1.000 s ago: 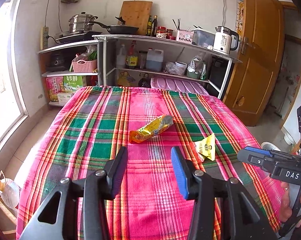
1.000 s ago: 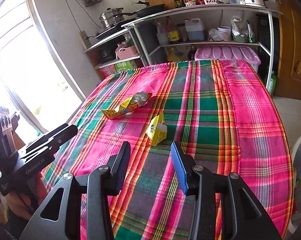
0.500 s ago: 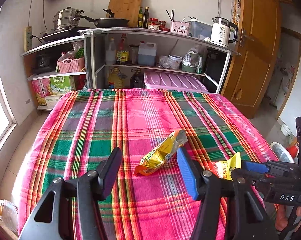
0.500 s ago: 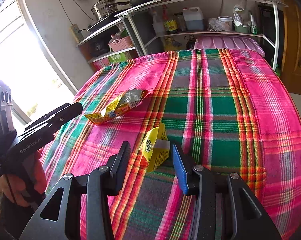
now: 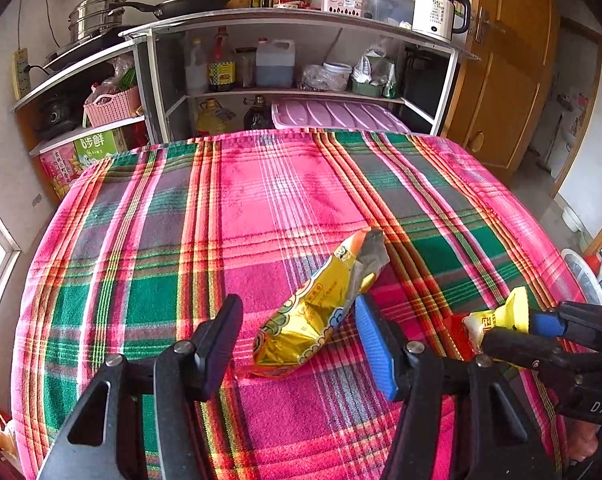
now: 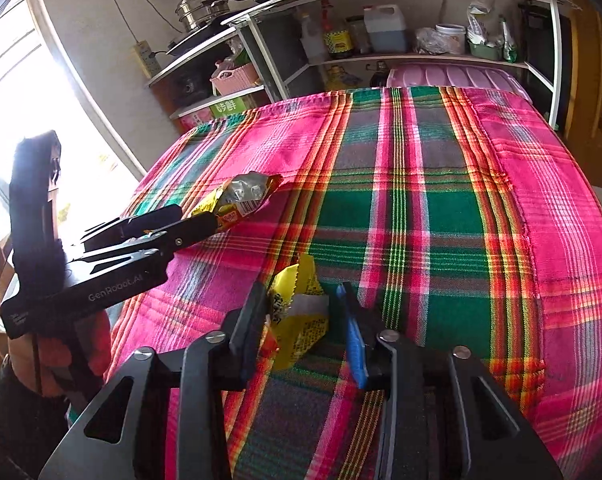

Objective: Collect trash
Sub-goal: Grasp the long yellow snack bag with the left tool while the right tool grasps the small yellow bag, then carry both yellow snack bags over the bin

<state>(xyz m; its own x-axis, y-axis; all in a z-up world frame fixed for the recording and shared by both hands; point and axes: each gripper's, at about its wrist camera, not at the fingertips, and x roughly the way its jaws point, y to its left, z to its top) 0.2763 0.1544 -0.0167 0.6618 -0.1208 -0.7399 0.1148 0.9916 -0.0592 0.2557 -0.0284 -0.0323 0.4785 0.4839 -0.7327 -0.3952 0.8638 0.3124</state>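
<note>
Straddling trash: left gripper (image 5: 297, 340) was spread around the long crinkled gold foil snack wrapper (image 5: 321, 308) at 12 o'clock; right gripper (image 6: 301, 320) bracketed the small yellow packet (image 6: 301, 312), contact unclear. Grasp step; next calls for closing both.

long wrapper (image 5: 321, 312) on tablecloth (image 5: 141, 240) — small wrapper (image 5: 497, 316) to its right | shelves (image 5: 301, 92) behind
</note>
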